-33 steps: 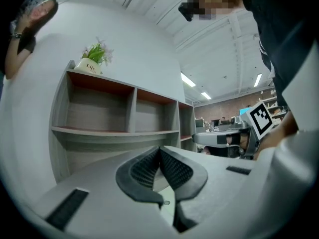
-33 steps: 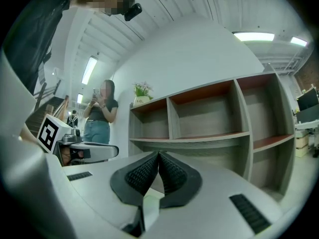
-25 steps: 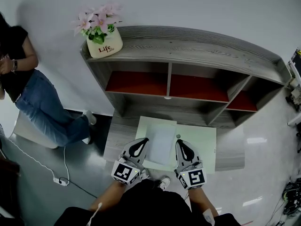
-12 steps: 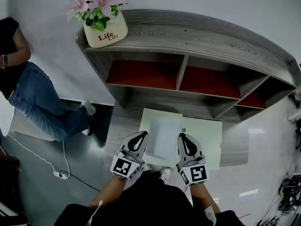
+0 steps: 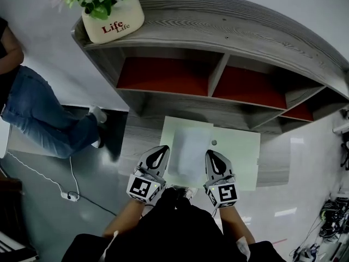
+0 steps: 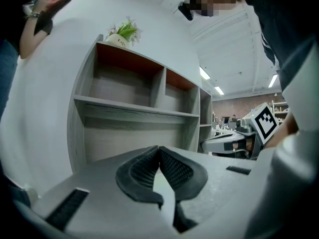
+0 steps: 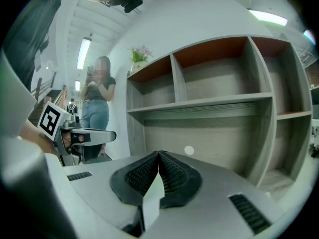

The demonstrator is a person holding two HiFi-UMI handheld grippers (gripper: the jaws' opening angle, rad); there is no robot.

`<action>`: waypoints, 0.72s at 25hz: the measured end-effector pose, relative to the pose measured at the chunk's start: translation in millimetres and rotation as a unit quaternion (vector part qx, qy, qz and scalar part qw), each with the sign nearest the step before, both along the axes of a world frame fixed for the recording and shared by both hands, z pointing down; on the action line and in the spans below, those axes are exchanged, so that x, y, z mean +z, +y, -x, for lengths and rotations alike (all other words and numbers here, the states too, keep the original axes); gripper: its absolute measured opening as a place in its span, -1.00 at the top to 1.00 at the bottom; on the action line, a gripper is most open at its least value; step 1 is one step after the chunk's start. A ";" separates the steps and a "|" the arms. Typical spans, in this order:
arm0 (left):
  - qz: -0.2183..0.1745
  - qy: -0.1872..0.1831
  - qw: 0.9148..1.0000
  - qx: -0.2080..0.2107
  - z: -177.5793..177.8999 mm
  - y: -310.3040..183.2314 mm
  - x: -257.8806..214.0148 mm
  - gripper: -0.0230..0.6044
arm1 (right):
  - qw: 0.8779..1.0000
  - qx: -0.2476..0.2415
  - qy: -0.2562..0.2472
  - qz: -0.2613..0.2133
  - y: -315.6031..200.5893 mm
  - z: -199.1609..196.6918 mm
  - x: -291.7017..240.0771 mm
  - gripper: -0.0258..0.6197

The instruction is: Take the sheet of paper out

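Nearest the person, both claws are held low and close together in front of the body, pointing toward the shelf, so that each can take one side of the same sheet. The right claw (image 5: pixel 211 155) is clamped shut on the sheet of paper (image 5: pixel 191 149). In the right gripper view a pale edge stands upright between the ribbed pads (image 7: pixel 175 176) and hangs down toward the camera. The left claw (image 5: pixel 161 152) is also closed. Its own view shows a pale sliver pinched between the pads, which I take to be the opposite edge, so the paper seems to be carried from both sides to keep it from sagging or folding. The sheet spans the gap between the two claws, above a pale green flat thing (image 5: pixel 237 157), folder or mat I cannot tell. It looks lifted rather than lying flat, which suggests the taking-out is well along. The green thing lies on a low grey table (image 5: pixel 143 146) pushed against the shelf unit (image 5: pixel 229 26), whose open red-lined compartments are empty. A flowerpot (image 5: pixel 113 23) sits at the left end of the shelf top, out of the way. Off to the left a bystander (image 5: pixel 38 113) stands well apart.
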State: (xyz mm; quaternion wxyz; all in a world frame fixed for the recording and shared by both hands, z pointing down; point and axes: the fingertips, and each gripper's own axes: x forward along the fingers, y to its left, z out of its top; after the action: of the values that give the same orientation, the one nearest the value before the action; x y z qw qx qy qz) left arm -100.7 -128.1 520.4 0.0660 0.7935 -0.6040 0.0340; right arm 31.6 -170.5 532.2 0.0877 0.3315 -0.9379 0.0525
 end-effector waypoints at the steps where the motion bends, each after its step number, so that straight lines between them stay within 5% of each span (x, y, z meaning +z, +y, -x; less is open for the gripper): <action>1: 0.004 0.001 1.000 0.000 -0.3 -0.4 4.0 0.91 | 1.000 0.001 0.006 0.001 -0.7 -1.4 5.7 0.85; 11: 0.042 0.017 0.999 -0.002 -6.1 -3.2 39.3 0.90 | 0.998 0.006 0.049 0.047 -5.5 -12.9 61.2 0.85; 18: 0.054 0.016 0.998 -0.005 -3.8 -2.7 49.3 0.90 | 0.986 0.012 0.088 0.140 -11.4 -20.1 123.6 0.85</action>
State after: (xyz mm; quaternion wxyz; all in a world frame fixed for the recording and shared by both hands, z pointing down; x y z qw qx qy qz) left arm -96.9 -130.8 569.7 0.1181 0.7859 -0.6046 0.0537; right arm 51.6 -182.0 655.8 0.2147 0.3306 -0.9058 0.1552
